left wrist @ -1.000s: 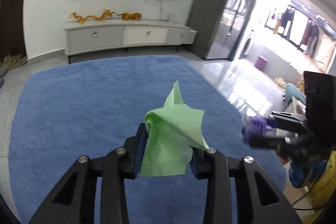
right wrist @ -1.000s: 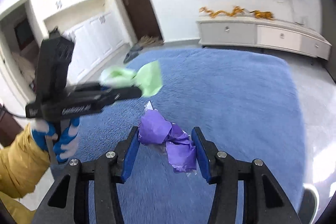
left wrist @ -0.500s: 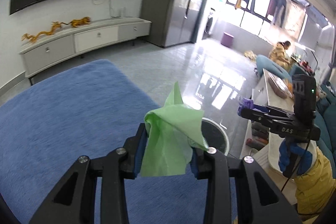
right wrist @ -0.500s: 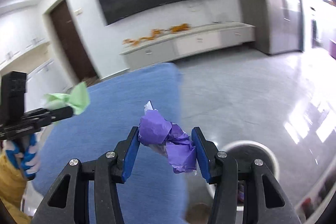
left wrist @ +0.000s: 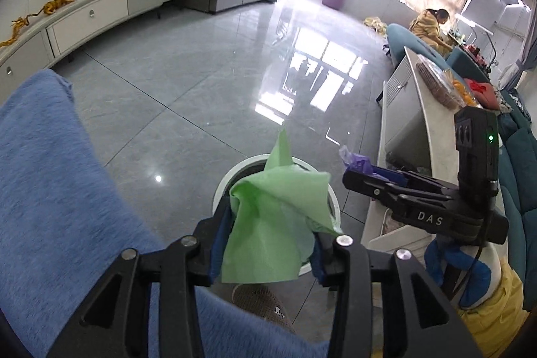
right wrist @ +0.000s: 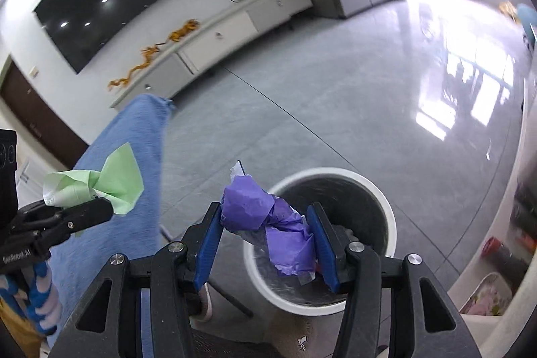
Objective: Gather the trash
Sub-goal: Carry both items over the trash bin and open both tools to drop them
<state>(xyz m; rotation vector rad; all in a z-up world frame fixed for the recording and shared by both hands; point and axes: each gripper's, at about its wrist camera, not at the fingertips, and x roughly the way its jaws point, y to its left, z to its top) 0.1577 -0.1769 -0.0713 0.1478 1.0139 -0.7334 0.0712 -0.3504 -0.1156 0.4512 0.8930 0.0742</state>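
— Green paper (left wrist: 268,223), crumpled, is sitting between the pads of your left gripper (left wrist: 265,244), right over the white bin (left wrist: 221,187). Which way is it pointing?

— Its long axis is running away from you along the fingers, with a narrow peak sticking forward over the bin's far rim. Your left jaws are opening at this moment, though the paper is resting against both pads and has not dropped.

— And the purple wad (right wrist: 272,223)?

— You are gripping it in your right gripper (right wrist: 268,234), both blue pads (right wrist: 208,237) pressing on it. It is lying crosswise, from the upper left pad to the lower right one, with a bit of clear or silvery film poking out at top and bottom. It is hanging above the near left edge of the bin, which is lined with a dark bag (right wrist: 352,200).

— Any writing you are reading?

— In the left view, "DAS" is showing in pale letters on the side of your right gripper's body. In the right view, a pale word is running along the left gripper's side; it seems to begin "GenRobot", but it is too small to be sure.

— Where is the bin standing?

— On grey floor tiles (left wrist: 201,72), just beside the blue rug (left wrist: 50,173).
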